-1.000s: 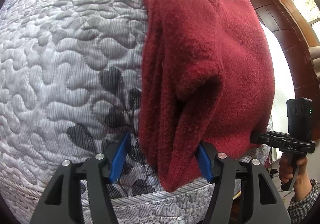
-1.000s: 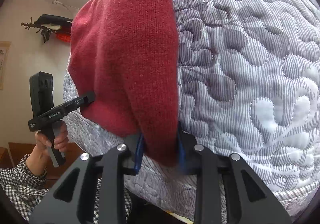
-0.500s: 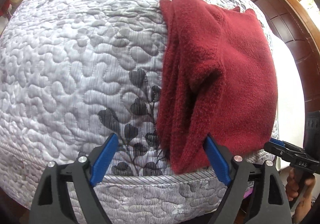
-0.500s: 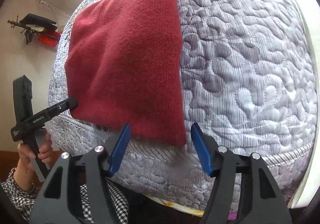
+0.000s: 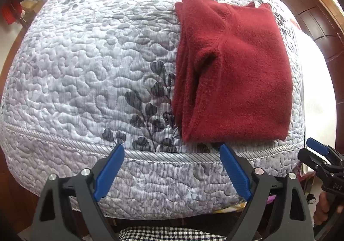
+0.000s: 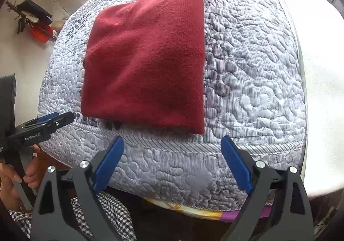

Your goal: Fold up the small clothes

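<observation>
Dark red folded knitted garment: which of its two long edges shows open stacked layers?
The garment's left long edge, beside the dark leaf print: several layers gape there; the opposite edge lies smooth and closed.

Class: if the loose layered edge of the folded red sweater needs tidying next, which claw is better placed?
Probably the left claw: open, it faces the red sweater on its layered side. The right claw, also open, faces the smooth folded edge.
</observation>
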Demonstrator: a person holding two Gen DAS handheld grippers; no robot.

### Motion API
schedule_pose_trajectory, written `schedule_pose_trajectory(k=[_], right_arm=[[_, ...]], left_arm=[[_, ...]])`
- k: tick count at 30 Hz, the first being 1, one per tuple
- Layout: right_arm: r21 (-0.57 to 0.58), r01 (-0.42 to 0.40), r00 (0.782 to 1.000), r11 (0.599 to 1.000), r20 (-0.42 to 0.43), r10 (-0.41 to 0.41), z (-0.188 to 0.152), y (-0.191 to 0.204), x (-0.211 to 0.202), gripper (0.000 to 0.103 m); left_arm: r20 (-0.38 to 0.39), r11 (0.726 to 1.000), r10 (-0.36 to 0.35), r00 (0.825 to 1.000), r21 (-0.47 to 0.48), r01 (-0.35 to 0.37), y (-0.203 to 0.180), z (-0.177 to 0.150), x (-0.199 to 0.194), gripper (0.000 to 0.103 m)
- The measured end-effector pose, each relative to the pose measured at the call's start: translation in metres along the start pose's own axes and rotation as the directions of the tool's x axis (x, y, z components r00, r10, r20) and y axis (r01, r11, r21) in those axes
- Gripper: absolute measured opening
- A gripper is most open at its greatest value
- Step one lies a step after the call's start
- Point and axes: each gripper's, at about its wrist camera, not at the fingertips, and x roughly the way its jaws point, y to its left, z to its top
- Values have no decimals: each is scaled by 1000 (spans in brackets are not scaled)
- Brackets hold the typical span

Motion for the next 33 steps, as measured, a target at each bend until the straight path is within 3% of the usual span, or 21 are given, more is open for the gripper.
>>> schedule_pose_trajectory(k=[4, 8, 21, 33], right_arm=[[-11, 38, 999, 999, 24, -38, 0, 6, -11, 91], [10, 25, 999, 1000, 25, -25, -1, 8, -23, 92], [35, 46, 997, 998, 52, -48, -13, 34, -62, 92], [27, 82, 994, 996, 69, -83, -15, 48, -76, 92]], left_arm=[[14, 999, 27, 1000, 22, -27, -4, -5, -16, 91], [36, 999, 37, 999, 32, -39, -9, -3, -33, 96], [99, 996, 45, 994, 75, -52, -25, -9, -85, 98], [114, 991, 66, 991, 104, -78, -27, -15, -104, 99]])
